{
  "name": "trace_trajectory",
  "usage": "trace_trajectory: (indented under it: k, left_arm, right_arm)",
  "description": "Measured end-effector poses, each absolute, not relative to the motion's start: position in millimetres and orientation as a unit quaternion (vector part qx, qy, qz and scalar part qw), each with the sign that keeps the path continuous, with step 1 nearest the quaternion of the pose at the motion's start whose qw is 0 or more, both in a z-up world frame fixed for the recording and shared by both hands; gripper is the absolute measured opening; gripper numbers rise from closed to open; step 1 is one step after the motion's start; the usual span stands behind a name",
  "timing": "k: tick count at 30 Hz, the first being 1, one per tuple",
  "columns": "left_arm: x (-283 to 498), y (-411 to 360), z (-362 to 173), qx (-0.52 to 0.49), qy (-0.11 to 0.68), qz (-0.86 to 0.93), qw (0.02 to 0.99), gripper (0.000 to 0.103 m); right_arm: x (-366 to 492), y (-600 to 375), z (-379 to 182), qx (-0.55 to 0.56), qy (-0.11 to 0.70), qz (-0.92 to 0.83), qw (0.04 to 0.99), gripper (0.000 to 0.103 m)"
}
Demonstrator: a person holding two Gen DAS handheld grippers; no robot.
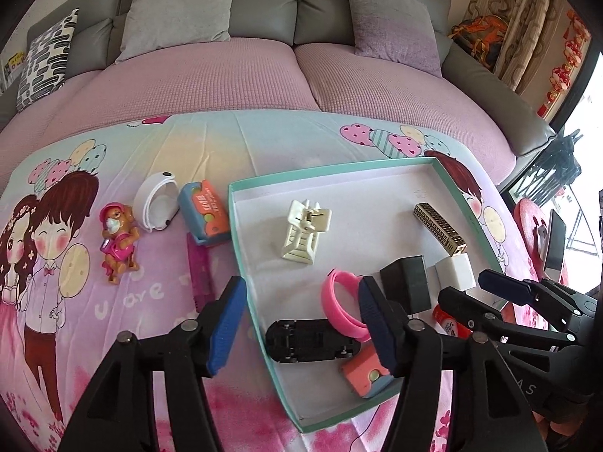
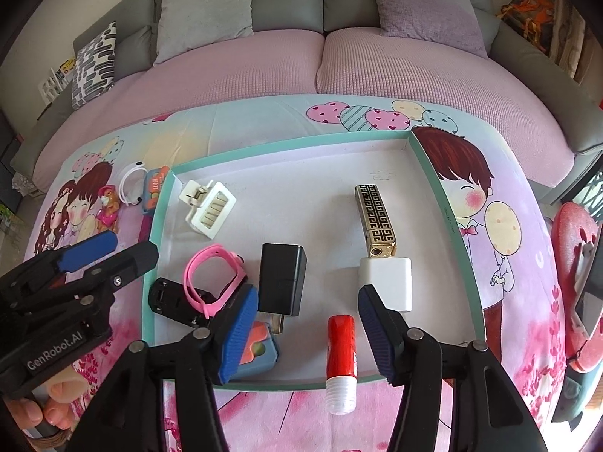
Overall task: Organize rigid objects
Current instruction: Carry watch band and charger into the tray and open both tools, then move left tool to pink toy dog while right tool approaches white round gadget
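Note:
A teal-rimmed tray [image 1: 234,211] [image 2: 286,150] lies on the cartoon cloth. It holds a white clip [image 1: 305,233], a gold lighter [image 2: 377,222], a black adapter [image 2: 282,278], a white cube [image 2: 388,282], a pink band [image 1: 341,301], a black toy car [image 1: 309,339] and a pink-and-blue box [image 1: 363,374]. My left gripper [image 1: 301,324] is open above the car and band, touching neither. My right gripper [image 2: 309,331] is open around a red glue stick [image 2: 341,354], which lies across the tray's front rim without the pads pressing it.
Left of the tray lie a puppy toy [image 1: 118,241], a white band [image 1: 156,203], a blue-and-orange box [image 1: 205,213] and a magenta comb [image 1: 199,275]. A sofa [image 1: 264,67] runs behind. A red round object [image 2: 576,248] sits at the right. A hand [image 2: 56,399] holds the left gripper.

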State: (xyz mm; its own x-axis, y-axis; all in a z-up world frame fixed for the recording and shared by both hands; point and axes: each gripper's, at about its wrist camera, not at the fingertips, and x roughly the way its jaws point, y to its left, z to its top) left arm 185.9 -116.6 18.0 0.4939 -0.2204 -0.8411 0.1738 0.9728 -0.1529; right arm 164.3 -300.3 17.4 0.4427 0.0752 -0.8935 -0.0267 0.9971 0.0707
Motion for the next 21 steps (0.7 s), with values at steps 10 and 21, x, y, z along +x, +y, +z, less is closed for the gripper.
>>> trace_trajectory:
  k: [10, 21]
  left_arm:
    - [181, -76, 16, -0.043, 0.496, -0.071, 0.864, 0.091]
    - [173, -43, 22, -0.056, 0.470, -0.046, 0.880, 0.100]
  right_arm:
    - [159, -290, 21, 0.012, 0.530, 0.027, 0.847, 0.083]
    - [156, -276, 31, -0.009, 0.523, 0.021, 0.852, 0.103]
